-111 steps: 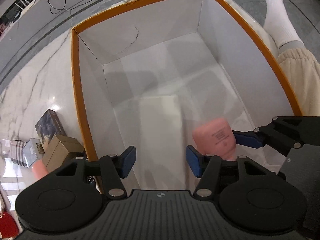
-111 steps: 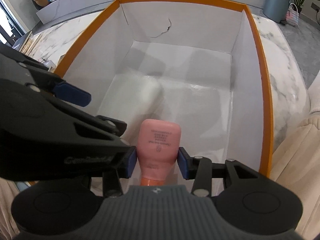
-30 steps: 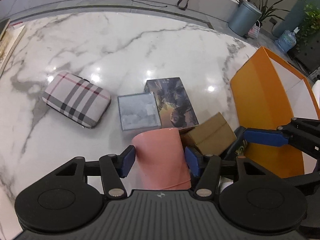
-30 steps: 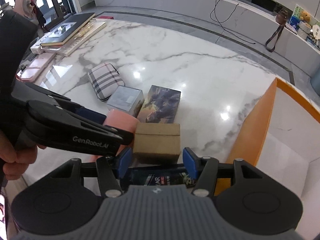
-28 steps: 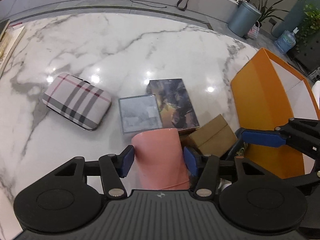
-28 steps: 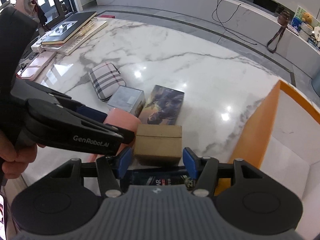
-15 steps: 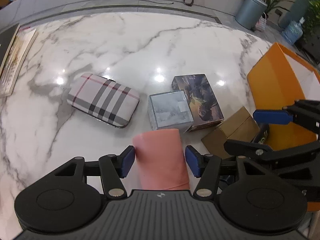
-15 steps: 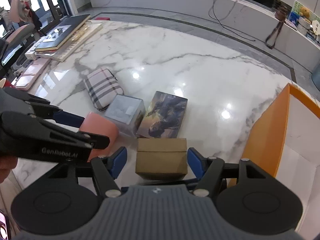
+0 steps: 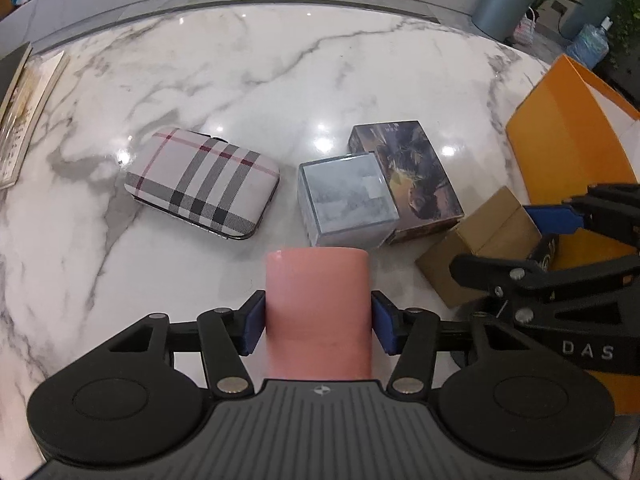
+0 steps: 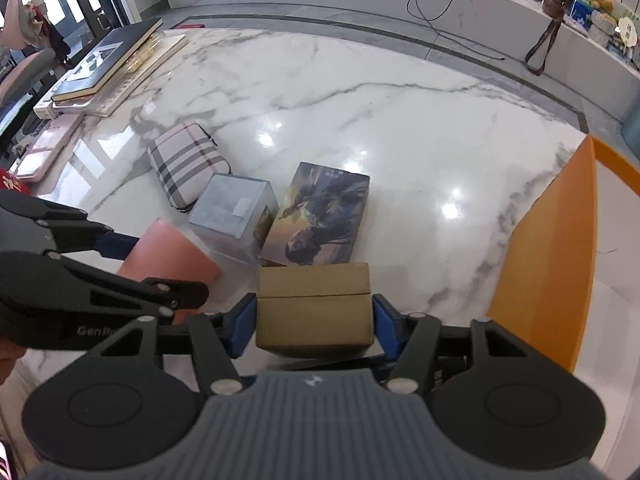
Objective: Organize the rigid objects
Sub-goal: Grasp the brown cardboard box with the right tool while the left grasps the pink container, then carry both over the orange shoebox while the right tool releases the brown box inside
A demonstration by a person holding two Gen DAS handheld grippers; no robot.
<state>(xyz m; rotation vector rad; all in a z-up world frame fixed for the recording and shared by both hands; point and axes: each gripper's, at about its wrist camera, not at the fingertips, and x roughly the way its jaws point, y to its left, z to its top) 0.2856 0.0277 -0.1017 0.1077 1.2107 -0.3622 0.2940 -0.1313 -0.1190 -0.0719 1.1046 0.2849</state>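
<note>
My left gripper (image 9: 317,324) is shut on a pink box (image 9: 317,304), held above the marble table; the box also shows in the right wrist view (image 10: 170,254). My right gripper (image 10: 314,320) is shut on a brown cardboard box (image 10: 314,306), which also shows in the left wrist view (image 9: 480,240). On the table lie a plaid case (image 9: 202,184), a grey-blue cube box (image 9: 346,200) and a dark picture box (image 9: 408,180). The orange-walled white box (image 10: 552,240) stands at the right.
A dark flat box (image 10: 444,372) lies under the right gripper, mostly hidden. Books (image 10: 108,64) are stacked at the table's far left. A grey bin (image 9: 502,0) and plants stand beyond the table. Bare marble lies behind the objects.
Both grippers left the orange box, where the right one held a pink bottle. They closed on the pink box and the brown box. Both have lifted and pulled back slightly in the last second.
</note>
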